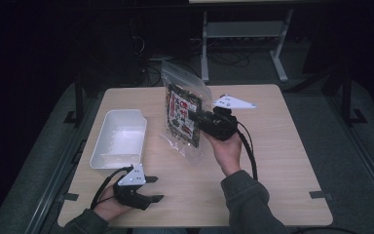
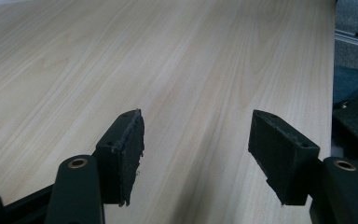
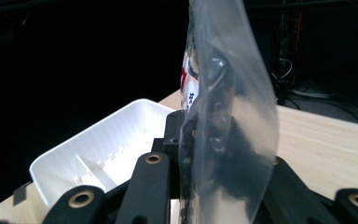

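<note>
Right gripper (image 1: 198, 117) fingers pinch the clear plastic zip bag with printed contents (image 1: 184, 114), held upright above the surface (image 1: 272, 146). Left gripper (image 1: 152, 188) fingers spread, empty. Step: carrying. Next move likely: across into the white rectangular plastic bin (image 1: 119, 139).

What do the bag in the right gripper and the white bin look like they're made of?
Bag: thin clear plastic film, glossy; reflections and creases show, and the printed pack inside shows through. White bin: likely rigid moulded plastic, smooth matte, with moulded ribs inside.
</note>
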`<state>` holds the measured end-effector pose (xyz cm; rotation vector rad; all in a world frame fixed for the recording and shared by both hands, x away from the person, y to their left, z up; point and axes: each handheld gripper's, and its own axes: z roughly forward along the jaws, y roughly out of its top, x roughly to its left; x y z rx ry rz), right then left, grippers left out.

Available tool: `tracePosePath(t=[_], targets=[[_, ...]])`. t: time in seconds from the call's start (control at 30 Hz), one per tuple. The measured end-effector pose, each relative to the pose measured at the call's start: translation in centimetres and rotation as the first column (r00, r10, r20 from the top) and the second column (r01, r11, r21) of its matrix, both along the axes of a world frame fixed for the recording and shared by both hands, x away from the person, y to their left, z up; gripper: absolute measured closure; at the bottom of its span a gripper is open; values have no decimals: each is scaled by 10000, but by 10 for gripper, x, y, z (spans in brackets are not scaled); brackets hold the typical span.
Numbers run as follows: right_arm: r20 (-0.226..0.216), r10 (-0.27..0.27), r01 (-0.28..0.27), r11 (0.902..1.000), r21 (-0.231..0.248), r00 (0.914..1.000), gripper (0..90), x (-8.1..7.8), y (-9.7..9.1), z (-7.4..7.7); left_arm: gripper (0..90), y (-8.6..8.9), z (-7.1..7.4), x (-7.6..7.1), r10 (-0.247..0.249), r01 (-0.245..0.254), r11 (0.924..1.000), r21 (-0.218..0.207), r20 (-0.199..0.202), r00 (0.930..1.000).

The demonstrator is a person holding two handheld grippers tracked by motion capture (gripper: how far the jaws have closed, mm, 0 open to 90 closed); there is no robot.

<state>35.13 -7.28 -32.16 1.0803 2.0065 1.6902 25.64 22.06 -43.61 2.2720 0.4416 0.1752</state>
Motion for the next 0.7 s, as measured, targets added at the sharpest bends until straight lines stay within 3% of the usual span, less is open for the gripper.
tracePosePath(t=[0.7], targets=[[620, 44, -70, 9991, 426, 9981, 753, 28, 76, 20, 337, 8, -1, -4, -196, 198, 9993, 312, -38, 9998]])
